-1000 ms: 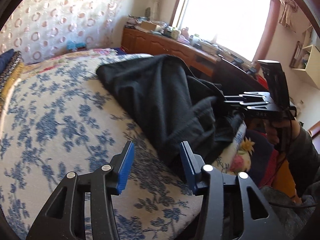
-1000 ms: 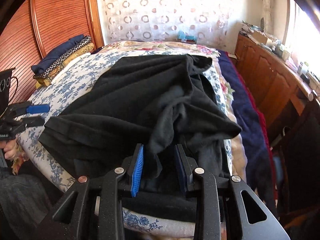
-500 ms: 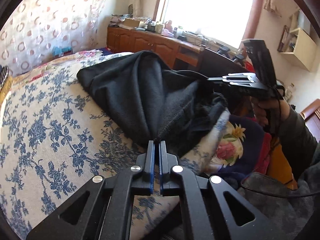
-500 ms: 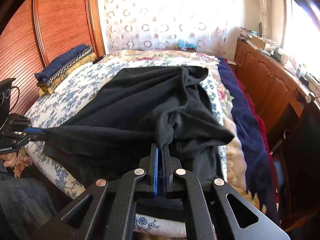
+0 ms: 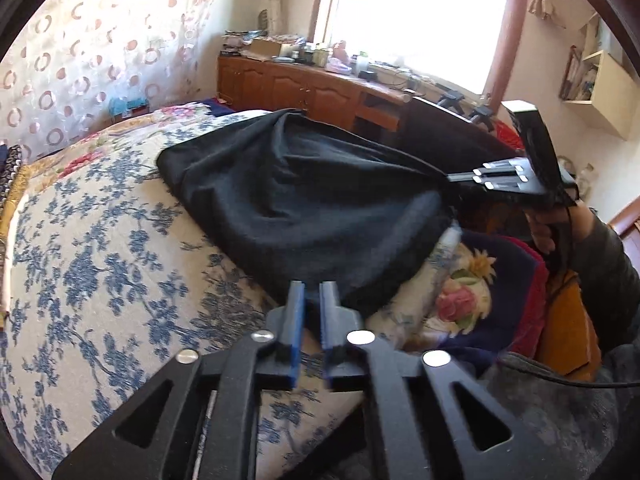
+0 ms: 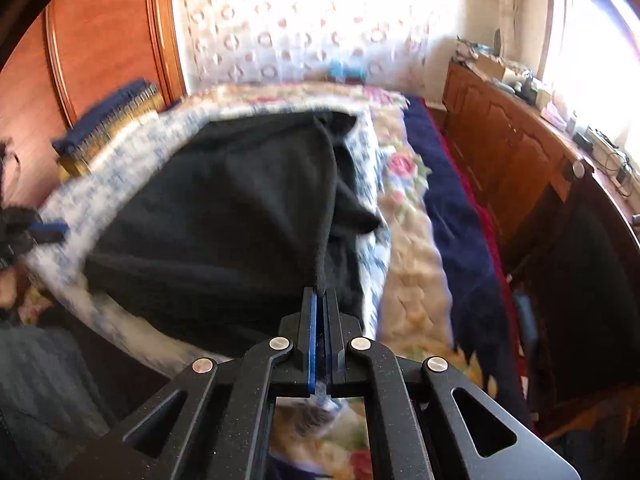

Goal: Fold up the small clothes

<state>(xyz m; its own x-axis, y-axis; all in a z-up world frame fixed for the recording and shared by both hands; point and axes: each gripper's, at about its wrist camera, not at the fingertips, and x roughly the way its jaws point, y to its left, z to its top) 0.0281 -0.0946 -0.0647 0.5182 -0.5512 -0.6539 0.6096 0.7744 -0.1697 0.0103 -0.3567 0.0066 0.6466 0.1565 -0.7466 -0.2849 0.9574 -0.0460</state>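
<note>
**Bedroom inspection: one claw pinching, one loosened**

Bedroom setting: a bed [image 5: 92, 264] under a blue-flowered cover carries the work, with a wooden cabinet [image 5: 296, 88] below a bright window [image 5: 416, 12], a patterned curtain [image 5: 80, 48] at the far side and folded blankets [image 6: 108, 116] stacked at the bed's far left corner.

The black garment [image 5: 304, 200] lies over the bed's near right edge, partly lifted. My right claw [image 6: 320, 300] is pressed together on a bunched ridge of it. My left claw [image 5: 311, 296] has just been opening; its jaws stand slightly apart at the hem, and I see no cloth gripped between them.

Risks, in my judgement:
- With one pinch only, a pull may drag the garment off the bed's edge rather than spread it.
- The bunched hold may carry several layers, spoiling a clean fold.
- The right view is blurred; hem position there is uncertain.
</note>
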